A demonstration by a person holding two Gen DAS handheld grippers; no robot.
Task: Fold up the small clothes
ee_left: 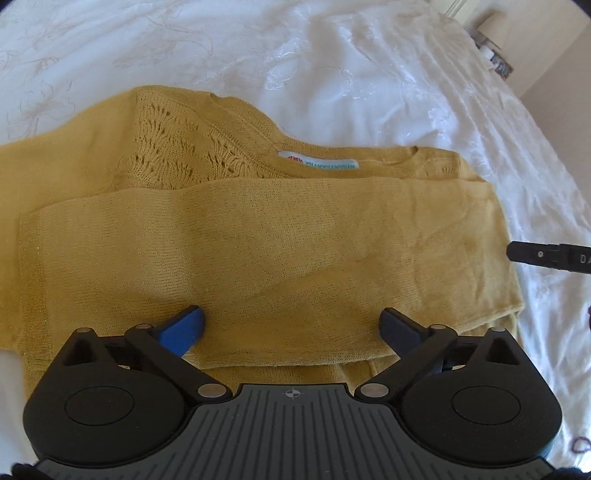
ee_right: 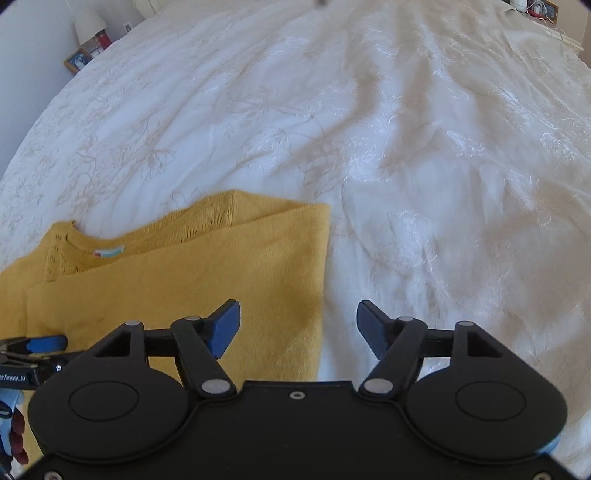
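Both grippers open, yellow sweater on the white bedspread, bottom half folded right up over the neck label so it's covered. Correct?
Not quite: the neck label isn't covered. The left wrist view shows the folded panel's edge stopping just short of it. The rest holds: left gripper and right gripper open, yellow sweater on the white bedspread.

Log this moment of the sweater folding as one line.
yellow sweater: partly folded on white bedspread | left gripper: open, over sweater | right gripper: open, at sweater's edge

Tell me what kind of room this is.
Most likely a bedroom. The yellow sweater lies on a white embroidered bedspread, and beside the bed stands a lamp with a framed photo on what looks like a nightstand.
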